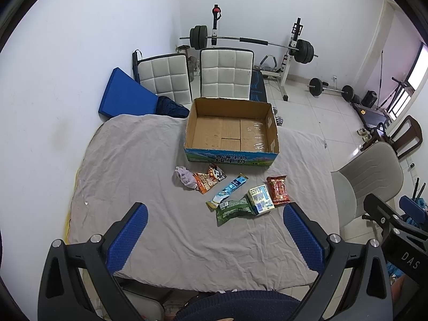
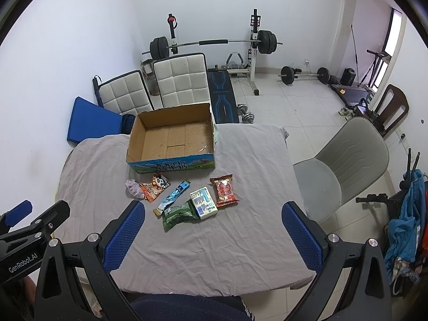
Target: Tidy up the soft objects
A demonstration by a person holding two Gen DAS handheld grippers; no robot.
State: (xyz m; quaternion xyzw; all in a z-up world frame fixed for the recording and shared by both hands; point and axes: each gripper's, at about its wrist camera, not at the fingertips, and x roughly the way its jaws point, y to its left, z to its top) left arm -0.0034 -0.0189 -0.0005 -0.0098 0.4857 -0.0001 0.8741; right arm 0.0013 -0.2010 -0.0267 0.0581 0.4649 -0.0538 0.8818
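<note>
An open, empty cardboard box [image 1: 272,133] [image 2: 171,160] stands at the far side of a grey-covered table [image 1: 160,240] [image 2: 240,240]. In front of it lie a lilac cloth [image 1: 184,178] [image 2: 133,188], an orange snack bag [image 1: 210,179] [image 2: 155,187], a blue stick pack [image 1: 228,191] [image 2: 172,196], a green bag [image 1: 232,210] [image 2: 178,214], a white carton [image 1: 260,199] [image 2: 203,202] and a red bag [image 1: 278,188] [image 2: 224,191]. My left gripper [image 1: 215,236] and right gripper [image 2: 214,236] are both open and empty, held high above the table's near side.
Two white padded chairs [image 1: 226,72] [image 2: 182,80] and a blue cushion [image 1: 125,95] stand behind the table. A grey chair [image 2: 342,163] is at the right. A barbell rack [image 2: 214,44] stands by the back wall. The other gripper shows at the edge [image 1: 396,230] [image 2: 24,230].
</note>
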